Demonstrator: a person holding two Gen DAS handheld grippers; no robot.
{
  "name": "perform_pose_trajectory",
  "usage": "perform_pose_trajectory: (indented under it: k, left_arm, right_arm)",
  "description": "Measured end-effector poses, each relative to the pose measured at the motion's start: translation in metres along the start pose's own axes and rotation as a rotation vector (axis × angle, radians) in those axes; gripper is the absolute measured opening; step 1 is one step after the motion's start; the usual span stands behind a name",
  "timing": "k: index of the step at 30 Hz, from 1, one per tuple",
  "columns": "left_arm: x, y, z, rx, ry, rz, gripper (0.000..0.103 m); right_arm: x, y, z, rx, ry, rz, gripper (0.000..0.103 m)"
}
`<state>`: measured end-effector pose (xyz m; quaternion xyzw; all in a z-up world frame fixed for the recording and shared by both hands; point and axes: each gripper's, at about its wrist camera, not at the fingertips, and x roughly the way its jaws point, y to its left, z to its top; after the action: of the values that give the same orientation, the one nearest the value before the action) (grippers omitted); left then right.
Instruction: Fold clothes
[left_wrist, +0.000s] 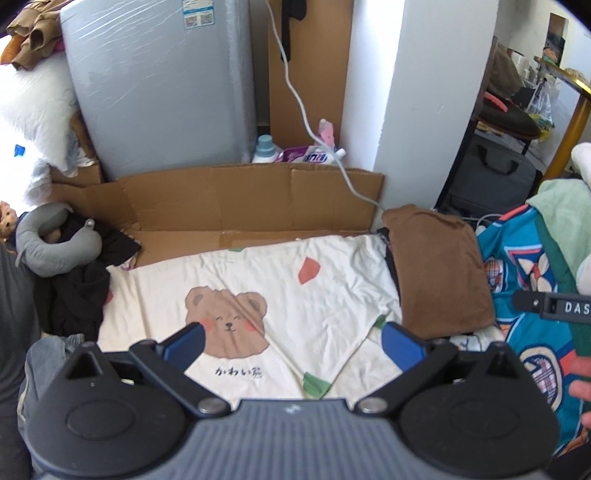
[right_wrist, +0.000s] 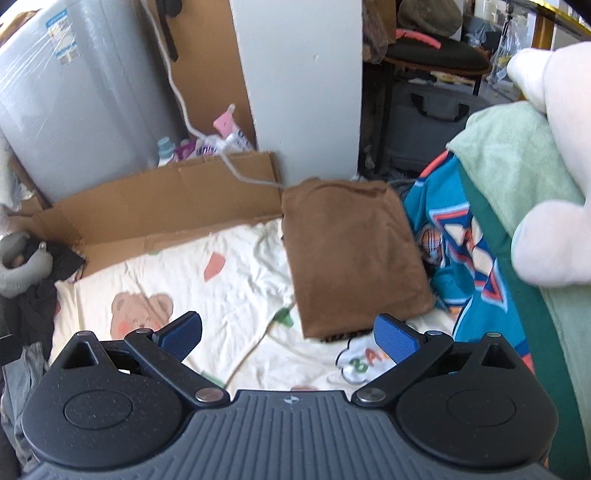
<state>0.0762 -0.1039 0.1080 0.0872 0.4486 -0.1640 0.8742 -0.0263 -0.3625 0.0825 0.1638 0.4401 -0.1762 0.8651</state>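
Both grippers gape wide with nothing between their blue pads: the left gripper (left_wrist: 291, 341) hangs above the cream sheet (left_wrist: 332, 299), the right gripper (right_wrist: 288, 334) just short of the folded brown garment (right_wrist: 351, 254). That garment lies flat along the sheet's right edge, well ahead and right of the left gripper. Japanese script sits under the sheet's printed bear (left_wrist: 226, 321). A teal patterned garment (left_wrist: 528, 295) lies just right of the brown one. Flattened cardboard (left_wrist: 240, 199) lines the far edge.
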Motion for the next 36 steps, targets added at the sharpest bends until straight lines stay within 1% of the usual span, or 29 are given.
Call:
perform_pose_trajectory:
  k: [2, 6, 8, 10, 12, 13, 16, 21, 22, 25, 28, 32, 34, 36]
  left_arm:
    - [-0.004, 0.004, -0.008, -0.022, 0.006, 0.01, 0.103]
    - [-0.013, 0.011, -0.024, -0.076, -0.001, 0.023, 0.103]
    - [-0.015, 0.01, -0.033, -0.064, -0.005, 0.046, 0.103]
    - [-0.016, 0.01, -0.041, -0.052, -0.002, 0.058, 0.103]
    - [-0.014, 0.011, -0.047, -0.051, 0.005, 0.062, 0.103]
    - [-0.013, 0.013, -0.05, -0.058, 0.008, 0.069, 0.103]
    - [-0.013, 0.019, -0.056, -0.08, 0.001, 0.071, 0.103]
    - [-0.006, 0.029, -0.068, -0.095, -0.009, 0.084, 0.103]
    - [-0.004, 0.032, -0.072, -0.102, -0.006, 0.09, 0.103]
    - [0.001, 0.038, -0.086, -0.116, 0.011, 0.096, 0.103]
    - [0.004, 0.039, -0.099, -0.101, 0.013, 0.102, 0.103]
    - [0.008, 0.044, -0.109, -0.108, 0.025, 0.128, 0.103]
    - [0.008, 0.047, -0.112, -0.121, 0.03, 0.134, 0.103]
    - [0.007, 0.048, -0.115, -0.151, 0.038, 0.125, 0.103]
  right_arm:
    - [-0.007, 0.001, -0.006, 0.016, -0.009, 0.027, 0.102]
    - [-0.013, 0.003, -0.026, -0.041, -0.05, -0.022, 0.102]
    - [-0.008, 0.001, -0.038, -0.043, -0.023, -0.029, 0.102]
    - [-0.007, 0.001, -0.044, -0.021, -0.001, 0.018, 0.102]
    - [-0.013, 0.005, -0.049, -0.026, -0.035, 0.019, 0.102]
    - [-0.015, 0.007, -0.052, -0.038, -0.057, 0.001, 0.102]
    - [-0.018, 0.01, -0.058, -0.048, -0.079, -0.012, 0.102]
    - [-0.018, 0.02, -0.072, -0.102, -0.095, -0.037, 0.102]
    - [-0.017, 0.023, -0.075, -0.118, -0.095, -0.034, 0.102]
    - [-0.01, 0.029, -0.083, -0.126, -0.055, 0.01, 0.102]
    - [-0.004, 0.033, -0.089, -0.138, -0.031, 0.013, 0.102]
    - [-0.002, 0.045, -0.095, -0.19, -0.038, -0.001, 0.102]
    - [-0.002, 0.049, -0.098, -0.192, -0.039, 0.012, 0.102]
    - [-0.002, 0.054, -0.103, -0.186, -0.04, 0.031, 0.102]
